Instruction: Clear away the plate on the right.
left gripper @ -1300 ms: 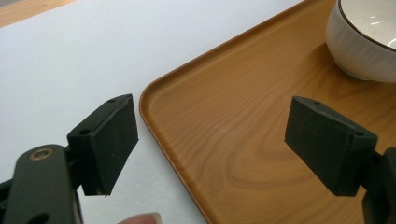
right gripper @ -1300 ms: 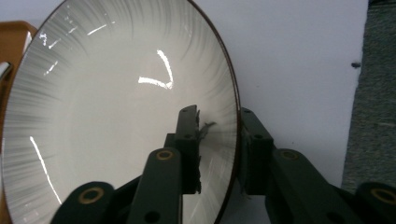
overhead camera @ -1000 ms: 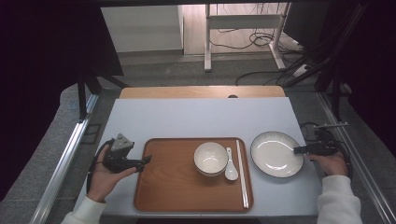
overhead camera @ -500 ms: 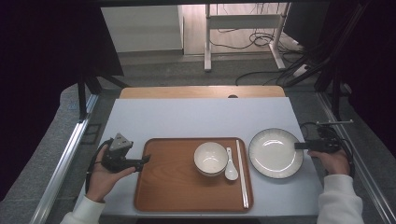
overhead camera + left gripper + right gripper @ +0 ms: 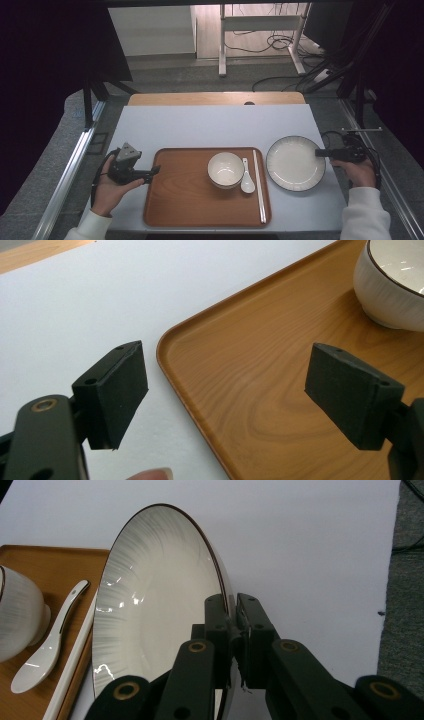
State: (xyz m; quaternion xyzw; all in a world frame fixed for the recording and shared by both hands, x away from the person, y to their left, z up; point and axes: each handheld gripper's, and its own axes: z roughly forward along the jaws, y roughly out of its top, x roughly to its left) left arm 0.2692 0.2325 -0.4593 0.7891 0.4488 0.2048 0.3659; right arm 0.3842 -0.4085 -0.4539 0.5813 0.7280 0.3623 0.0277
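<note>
- Right gripper (image 5: 234,630): jaws just closing, now clamped on the plate (image 5: 294,162) rim, right of frame.
- Plate rests on table (image 5: 210,125) beside tray (image 5: 185,200).
- Left gripper (image 5: 240,395): jaws apart over tray corner, nothing held.

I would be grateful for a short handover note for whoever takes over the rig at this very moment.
Right gripper: shut on the rim of the plate, jaws just closed; the plate sits on the white table, right of the tray.
Left gripper: open, jaws either side of the tray's left edge, not gripping.
On the tray: bowl, spoon, chopsticks.
Done: plate gripped.
Left: probably lifting the plate; its destination isn't evident.
</note>
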